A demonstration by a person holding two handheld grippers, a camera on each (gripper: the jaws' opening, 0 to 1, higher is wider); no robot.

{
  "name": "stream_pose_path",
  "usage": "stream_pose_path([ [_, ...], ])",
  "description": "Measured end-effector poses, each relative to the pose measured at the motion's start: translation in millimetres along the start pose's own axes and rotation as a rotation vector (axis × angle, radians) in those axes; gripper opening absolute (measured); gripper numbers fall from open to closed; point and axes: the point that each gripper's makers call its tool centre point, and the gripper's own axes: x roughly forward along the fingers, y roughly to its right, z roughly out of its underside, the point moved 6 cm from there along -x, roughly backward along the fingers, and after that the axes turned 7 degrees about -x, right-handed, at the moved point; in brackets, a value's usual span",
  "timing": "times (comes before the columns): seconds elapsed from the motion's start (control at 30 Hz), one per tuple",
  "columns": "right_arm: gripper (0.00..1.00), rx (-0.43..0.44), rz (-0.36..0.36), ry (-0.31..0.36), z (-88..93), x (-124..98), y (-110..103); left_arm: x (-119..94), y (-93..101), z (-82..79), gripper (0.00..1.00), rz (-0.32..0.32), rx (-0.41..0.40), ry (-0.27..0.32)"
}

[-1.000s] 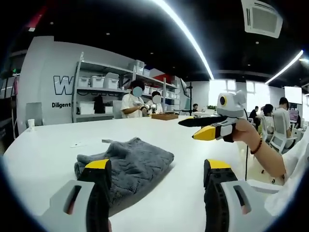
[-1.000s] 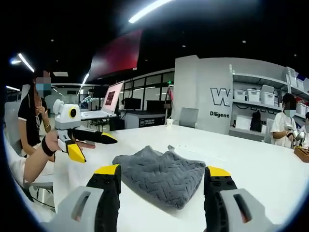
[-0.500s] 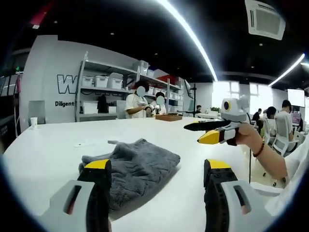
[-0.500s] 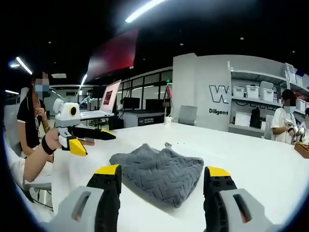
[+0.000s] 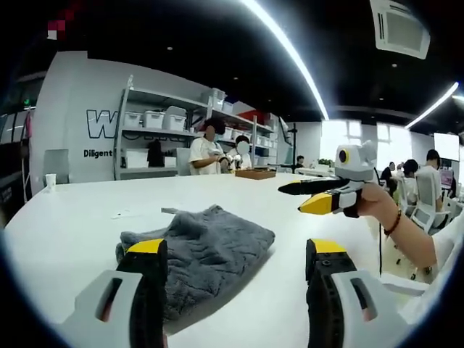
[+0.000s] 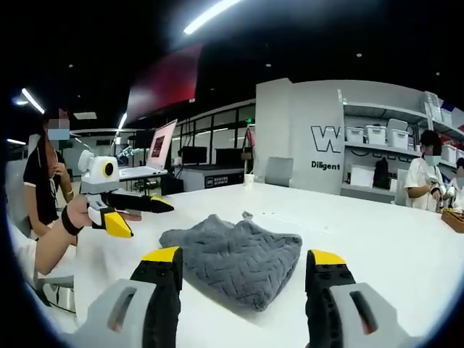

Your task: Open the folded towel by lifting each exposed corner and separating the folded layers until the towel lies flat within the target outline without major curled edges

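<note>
A folded grey towel (image 5: 199,250) with a zigzag weave lies on the white table (image 5: 72,225); in the right gripper view the same towel (image 6: 235,257) sits just beyond the jaws. My left gripper (image 5: 235,254) is open, its left jaw in front of the towel's near edge, nothing between the jaws. My right gripper (image 6: 246,259) is open too, hovering before the towel. In the left gripper view the right gripper (image 5: 313,197) floats at the right, held by a hand. In the right gripper view the left gripper (image 6: 138,214) hangs left of the towel.
Shelves with white bins (image 5: 156,119) line the far wall, and people stand by them. A small paper cup (image 5: 49,181) stands at the table's far left edge. A laptop (image 6: 156,156) sits on a desk beyond. Seated people and chairs (image 5: 428,196) are at the right.
Both views have drifted slightly, so the towel sits a little differently in each. The towel itself has not moved, and both grippers stay open above the table.
</note>
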Motion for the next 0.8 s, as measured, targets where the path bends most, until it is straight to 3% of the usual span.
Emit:
stream_pose_path([
  [0.47,0.66,0.023,0.009,-0.016,7.4,10,6,10,-18.7,9.1,0.75,-0.042,-0.018,-0.044],
  [0.8,0.64,0.047,0.024,-0.007,5.7,21,5,13,-21.5,6.9,0.76,-0.044,-0.041,-0.026],
])
